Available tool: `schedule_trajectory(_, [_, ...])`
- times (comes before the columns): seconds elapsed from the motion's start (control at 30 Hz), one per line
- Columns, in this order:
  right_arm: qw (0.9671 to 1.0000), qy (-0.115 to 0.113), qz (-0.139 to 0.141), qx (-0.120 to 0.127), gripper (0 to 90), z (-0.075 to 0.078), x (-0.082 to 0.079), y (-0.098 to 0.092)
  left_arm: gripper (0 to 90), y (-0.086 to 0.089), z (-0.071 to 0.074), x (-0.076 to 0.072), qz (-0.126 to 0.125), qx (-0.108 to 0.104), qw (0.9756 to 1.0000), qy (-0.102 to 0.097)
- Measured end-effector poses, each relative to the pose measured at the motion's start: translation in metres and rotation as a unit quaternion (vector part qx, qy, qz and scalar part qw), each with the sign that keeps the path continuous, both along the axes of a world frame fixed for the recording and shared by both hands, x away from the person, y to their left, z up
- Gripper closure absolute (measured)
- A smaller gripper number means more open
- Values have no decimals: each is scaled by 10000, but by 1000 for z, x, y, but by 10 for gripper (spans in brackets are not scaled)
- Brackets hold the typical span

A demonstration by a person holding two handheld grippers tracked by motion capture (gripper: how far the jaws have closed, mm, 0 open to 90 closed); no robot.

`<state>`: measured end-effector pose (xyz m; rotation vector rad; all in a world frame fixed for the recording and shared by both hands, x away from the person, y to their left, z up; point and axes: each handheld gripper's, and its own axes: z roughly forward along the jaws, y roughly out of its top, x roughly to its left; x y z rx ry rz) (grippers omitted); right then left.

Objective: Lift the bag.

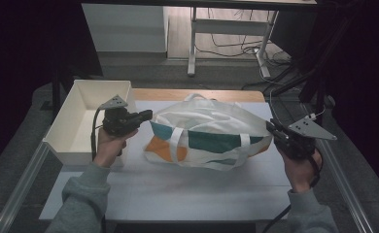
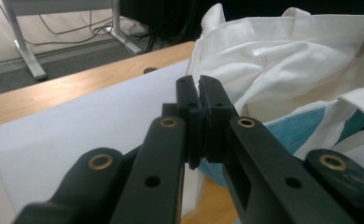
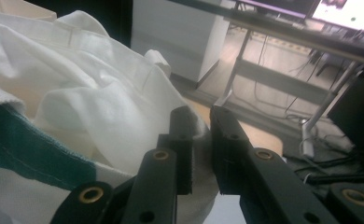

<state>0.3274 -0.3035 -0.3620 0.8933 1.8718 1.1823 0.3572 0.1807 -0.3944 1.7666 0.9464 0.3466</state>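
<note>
The tabletop [image 1: 178,194], covered by a pale sheet with a strip of bare wood showing along its far edge, is carrying everything. A white open box [image 1: 76,121] is sitting at the tabletop's far left corner, overhanging the left edge a little. Just beside it, toward the middle and nearer the far edge than the near one, a canvas tote bag [image 1: 207,133] is lying on its side, cream cloth with teal and orange patches, its handles drooping toward the near edge.

A person's forearms in grey sleeves are coming in from the near edge, one at each end of the bag. The left gripper [image 1: 146,115] is hovering between the box and the bag, pointing at the bag's left end. In the left gripper view its jaws are pressed tight together; the left gripper [image 2: 199,100] is sitting at the bag's rim [image 2: 227,46], and a sliver of cloth may be pinched there, though I cannot make that out for certain.

The right gripper [image 1: 271,127] is meeting the bag's right end, close to the tabletop's right edge. In the right gripper view the right gripper [image 3: 199,126] is clamping a bunched fold of the cream cloth [image 3: 201,140] between its jaws, with the bag spreading away to that view's left.
</note>
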Motion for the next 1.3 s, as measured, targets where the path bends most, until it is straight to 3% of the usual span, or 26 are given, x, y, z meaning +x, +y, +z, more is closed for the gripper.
schedule_trajectory(0.37, [9987, 498, 48, 46, 793, -30, 25, 1, 871, -16, -21, 13, 54, 312, 9992, 247])
schedule_trajectory(0.63, [9987, 483, 55, 153, 792, -31, 26, -2, 871, -12, -21, 13, 74, 241, 9994, 232])
schedule_trajectory(0.77, [9992, 349, 59, 195, 792, -23, 22, -3, 875, -8, -14, 9, 120, 181, 9997, 87])
schedule_trajectory(0.93, [9996, -28, 91, 282, 792, 4, 12, -5, 877, 4, 7, 4, 152, -85, 9997, -165])
schedule_trajectory(1.17, [9981, -552, 103, 239, 793, 37, 1, 1, 877, 10, 32, 1, 224, -125, 9984, -497])
schedule_trajectory(1.3, [9965, -747, 133, 357, 794, 48, -2, 2, 877, 11, 34, 3, 247, -134, 9983, -515])
